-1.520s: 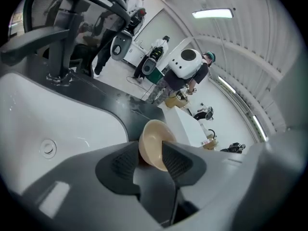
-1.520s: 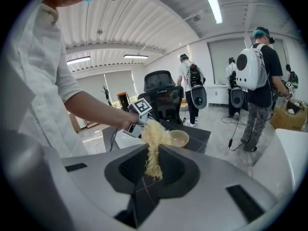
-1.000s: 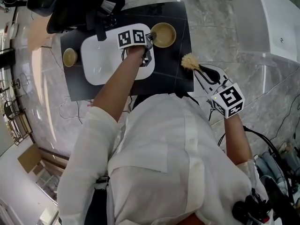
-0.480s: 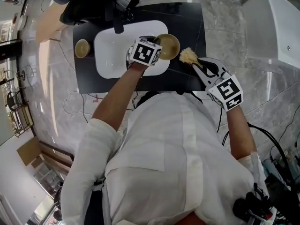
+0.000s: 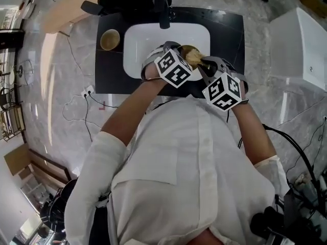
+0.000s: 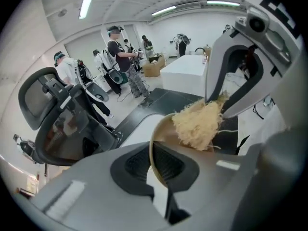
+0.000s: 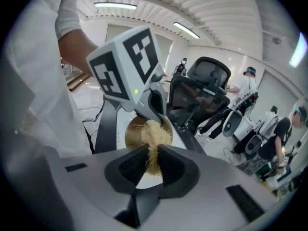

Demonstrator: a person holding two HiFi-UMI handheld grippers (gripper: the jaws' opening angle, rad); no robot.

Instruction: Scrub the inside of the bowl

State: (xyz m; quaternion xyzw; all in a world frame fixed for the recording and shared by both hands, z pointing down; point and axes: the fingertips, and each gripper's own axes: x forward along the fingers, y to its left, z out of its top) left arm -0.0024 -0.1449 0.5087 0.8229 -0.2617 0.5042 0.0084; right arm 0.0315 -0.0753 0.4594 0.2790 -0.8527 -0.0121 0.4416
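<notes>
Above the white tray (image 5: 148, 40) on the dark tabletop (image 5: 110, 70), we recorded these items:

1. Golden-brown bowl (image 6: 163, 129): lifted clear of the tray and tipped on edge, its opening turned toward the right claw.
2. Left claw (image 6: 156, 162): jaws nearly together, pinching the bowl's thin rim between the pads.
3. Right claw (image 7: 151, 160): jaws narrow, clamped on a pale fibre scrubber (image 7: 155, 136).
4. Scrubber: its frayed head lay inside the bowl, against the inner wall.
5. Smaller bowl (image 5: 110, 40): upright on the tabletop, left of the tray and well apart from both claws.
6. Black office chair (image 6: 48, 105): beyond the tabletop's far edge.
</notes>
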